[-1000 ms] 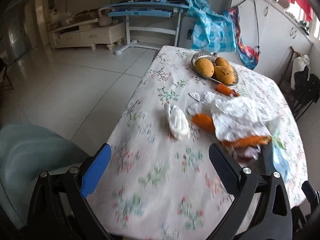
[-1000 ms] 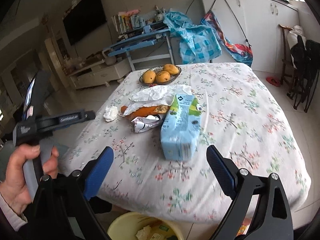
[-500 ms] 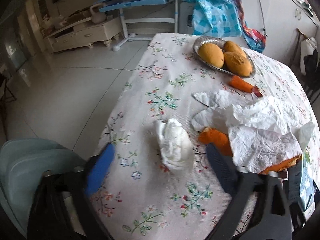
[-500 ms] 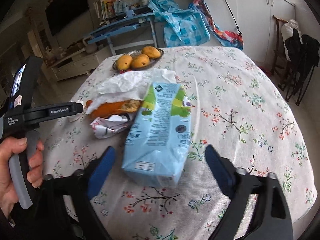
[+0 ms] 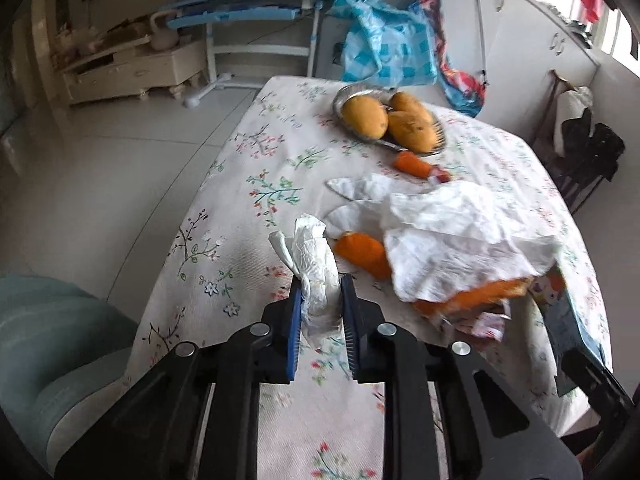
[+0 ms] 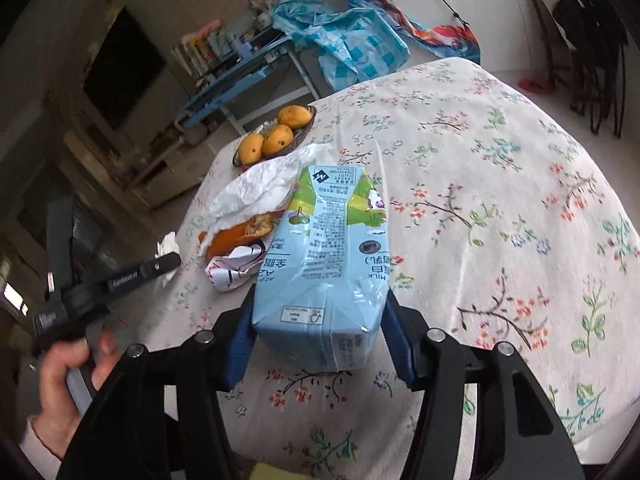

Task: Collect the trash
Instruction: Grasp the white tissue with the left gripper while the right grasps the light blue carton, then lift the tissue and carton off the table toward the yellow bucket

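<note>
Both tools tip downward over the flowered table (image 5: 240, 184), each at a piece of rubbish. The left tool (image 5: 319, 300) has just been closing, and its two blue pads are now clenched on a crumpled white tissue wad (image 5: 314, 268) near the table's left edge; the wad's twisted top sticks up past the fingertips. From the other side, the person's left hand (image 6: 66, 376) is wrapped round that tool's handle, with a light sleeve cuff showing at the wrist.

The right tool (image 6: 318, 328) has also just been closing, and its jaws straddle the near end of a pale blue milk carton (image 6: 324, 248) that lies on its side in the middle of the table. The pads sit against or just beside the carton's flanks; I cannot tell whether they actually press it.

A large white paper sheet (image 5: 452, 232) covers most of some orange peel (image 5: 362, 252), so only the ends of it show. A crumpled printed wrapper (image 6: 234, 268) lies half tucked between the peel and the carton. Beyond them a metal dish (image 5: 344, 98) holds mangoes (image 5: 366, 116). A small orange and red object (image 5: 416, 165) beside the dish is too blurred to name.
</note>
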A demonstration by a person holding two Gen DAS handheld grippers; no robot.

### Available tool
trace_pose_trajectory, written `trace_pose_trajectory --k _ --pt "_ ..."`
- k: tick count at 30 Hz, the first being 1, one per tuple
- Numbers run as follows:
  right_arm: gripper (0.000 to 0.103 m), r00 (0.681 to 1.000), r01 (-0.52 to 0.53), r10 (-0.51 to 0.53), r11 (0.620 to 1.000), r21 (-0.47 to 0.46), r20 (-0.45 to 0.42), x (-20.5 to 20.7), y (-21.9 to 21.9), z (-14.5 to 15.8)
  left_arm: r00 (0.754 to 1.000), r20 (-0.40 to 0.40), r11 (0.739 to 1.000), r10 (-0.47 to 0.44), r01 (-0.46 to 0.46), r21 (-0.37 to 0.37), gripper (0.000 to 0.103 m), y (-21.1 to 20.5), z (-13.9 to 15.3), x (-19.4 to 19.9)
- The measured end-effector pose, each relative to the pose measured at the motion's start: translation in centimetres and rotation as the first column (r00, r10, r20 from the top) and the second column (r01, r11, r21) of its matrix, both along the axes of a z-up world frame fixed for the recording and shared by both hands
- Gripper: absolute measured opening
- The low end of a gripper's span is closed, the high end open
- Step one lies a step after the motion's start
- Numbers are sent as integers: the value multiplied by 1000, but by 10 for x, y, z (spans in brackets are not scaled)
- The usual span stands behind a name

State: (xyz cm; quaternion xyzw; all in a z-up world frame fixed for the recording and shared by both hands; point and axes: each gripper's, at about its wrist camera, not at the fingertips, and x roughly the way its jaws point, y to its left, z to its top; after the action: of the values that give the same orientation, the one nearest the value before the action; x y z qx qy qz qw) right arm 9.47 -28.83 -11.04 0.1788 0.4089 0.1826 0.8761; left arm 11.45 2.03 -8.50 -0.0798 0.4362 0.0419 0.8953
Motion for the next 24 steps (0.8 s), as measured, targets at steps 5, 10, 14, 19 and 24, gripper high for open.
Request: trace_pose_trajectory --k 5,10,14,19,24 --pt "56 1000 10 -10 998 70 2 -5 -9 6 998 47 999 -30 29 17 18 -9 12 -18" --pt "56 1000 14 -15 993 121 8 -12 -16 11 996 82 999 -40 38 24 18 -11 23 -29" --pt "56 1000 14 -17 989 146 13 -17 -18 13 994 99 999 -43 40 34 18 -13 27 -36" --pt "55 1000 12 -15 987 158 19 -21 -19 15 992 114 998 -58 53 45 18 -17 29 -46" --pt "55 999 1 -8 985 171 41 -28 -22 22 989 128 997 -68 64 38 18 -18 32 -53"
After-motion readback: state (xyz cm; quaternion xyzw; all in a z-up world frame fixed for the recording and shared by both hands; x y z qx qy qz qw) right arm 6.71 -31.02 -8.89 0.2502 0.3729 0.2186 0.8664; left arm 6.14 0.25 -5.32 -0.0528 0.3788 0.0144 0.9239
